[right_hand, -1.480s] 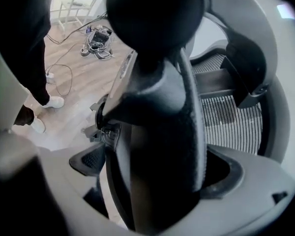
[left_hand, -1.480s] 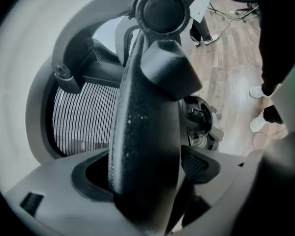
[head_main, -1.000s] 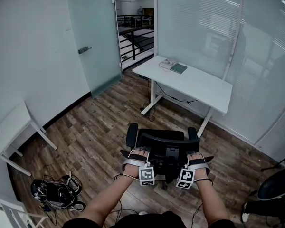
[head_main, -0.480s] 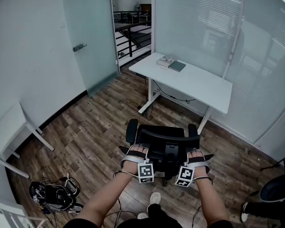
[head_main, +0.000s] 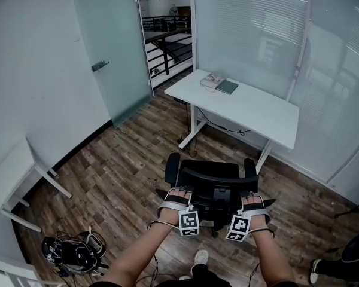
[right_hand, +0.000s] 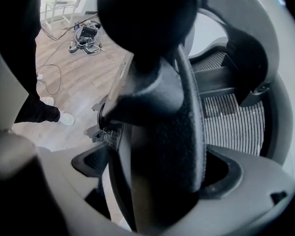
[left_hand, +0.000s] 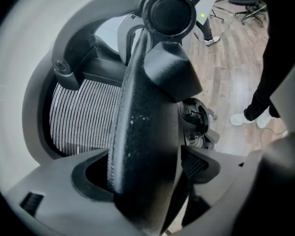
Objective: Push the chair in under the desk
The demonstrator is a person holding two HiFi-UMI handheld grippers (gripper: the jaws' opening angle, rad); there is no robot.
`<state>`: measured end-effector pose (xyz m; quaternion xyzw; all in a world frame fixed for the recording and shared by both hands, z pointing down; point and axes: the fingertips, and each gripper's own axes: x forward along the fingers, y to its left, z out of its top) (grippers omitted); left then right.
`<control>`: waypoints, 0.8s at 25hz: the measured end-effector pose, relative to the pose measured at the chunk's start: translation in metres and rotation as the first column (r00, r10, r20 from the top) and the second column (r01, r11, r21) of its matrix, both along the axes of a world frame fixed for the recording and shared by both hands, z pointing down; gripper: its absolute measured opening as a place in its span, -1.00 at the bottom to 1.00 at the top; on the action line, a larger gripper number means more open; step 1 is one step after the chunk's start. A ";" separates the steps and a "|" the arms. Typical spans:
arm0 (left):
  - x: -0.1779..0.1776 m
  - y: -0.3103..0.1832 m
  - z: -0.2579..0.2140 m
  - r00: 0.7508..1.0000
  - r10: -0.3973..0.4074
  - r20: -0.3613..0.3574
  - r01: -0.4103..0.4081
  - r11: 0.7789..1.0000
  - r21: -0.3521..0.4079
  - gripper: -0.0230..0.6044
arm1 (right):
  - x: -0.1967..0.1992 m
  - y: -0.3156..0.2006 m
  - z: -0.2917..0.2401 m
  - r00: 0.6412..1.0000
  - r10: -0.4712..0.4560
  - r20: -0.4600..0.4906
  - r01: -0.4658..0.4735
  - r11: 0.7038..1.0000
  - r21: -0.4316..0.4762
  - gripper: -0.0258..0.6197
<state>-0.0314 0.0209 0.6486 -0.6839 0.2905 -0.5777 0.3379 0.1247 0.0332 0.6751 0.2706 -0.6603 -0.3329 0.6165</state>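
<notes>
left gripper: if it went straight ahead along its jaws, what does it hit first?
The chair backrest. The left gripper is shut on its black edge, so there is no free travel. What lies beyond that edge is unclear from this view.

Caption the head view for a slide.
Left gripper and right gripper grip the backrest of the black chair, which stands short of the white desk.

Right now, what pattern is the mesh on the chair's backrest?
Fine black-and-pale stripes on the backrest mesh, clearest in the left gripper view.
</notes>
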 end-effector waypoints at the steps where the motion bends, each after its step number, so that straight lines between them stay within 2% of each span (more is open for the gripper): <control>1: 0.000 -0.005 0.001 1.000 0.005 -0.001 -0.005 1.000 -0.008 0.45 | 0.000 -0.005 0.001 1.000 0.004 -0.001 -0.004 1.000 -0.002 0.76; 9: -0.004 -0.039 0.003 1.000 -0.015 0.000 0.015 1.000 -0.020 0.45 | -0.003 -0.038 0.002 1.000 0.004 0.002 -0.004 1.000 0.006 0.76; 14: 0.000 -0.056 0.001 1.000 -0.003 0.008 0.003 1.000 0.011 0.45 | 0.000 -0.055 0.001 1.000 -0.003 0.000 0.003 1.000 0.007 0.76; 20: 0.004 -0.080 0.002 1.000 -0.009 0.006 0.009 1.000 0.013 0.45 | 0.004 -0.080 0.000 1.000 -0.004 0.003 0.004 1.000 0.024 0.76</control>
